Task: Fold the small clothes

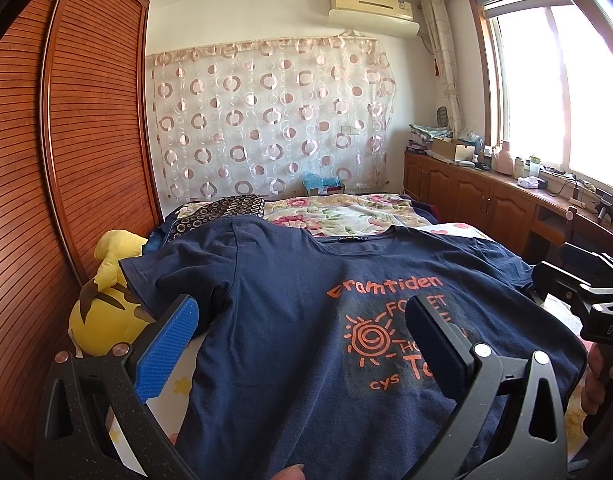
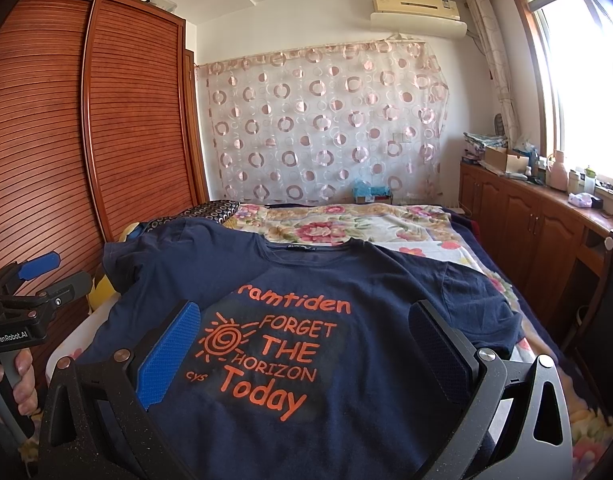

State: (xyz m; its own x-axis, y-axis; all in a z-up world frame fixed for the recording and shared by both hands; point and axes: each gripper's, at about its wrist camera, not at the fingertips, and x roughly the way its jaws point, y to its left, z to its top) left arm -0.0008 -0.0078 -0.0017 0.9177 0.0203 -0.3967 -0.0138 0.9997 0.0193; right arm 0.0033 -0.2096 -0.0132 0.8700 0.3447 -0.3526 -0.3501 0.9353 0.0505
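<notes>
A navy T-shirt (image 1: 290,320) (image 2: 346,280) with orange lettering lies spread front-up on the bed, collar away from me, both sleeves out. My left gripper (image 1: 302,320) hovers open above the shirt's left half, nothing between its fingers. My right gripper (image 2: 306,328) hangs open over the printed chest, also holding nothing. In the right wrist view the left gripper (image 2: 42,272) shows at the far left edge, held by a hand. The right gripper's body (image 1: 586,300) shows at the right edge of the left wrist view.
A yellow plush toy (image 1: 106,304) lies at the bed's left edge beside the slatted wooden wardrobe (image 1: 66,160). A floral quilt (image 2: 346,224) and a dark patterned pillow (image 1: 222,212) lie beyond the shirt. Low wooden cabinets (image 2: 526,220) with clutter run under the window on the right.
</notes>
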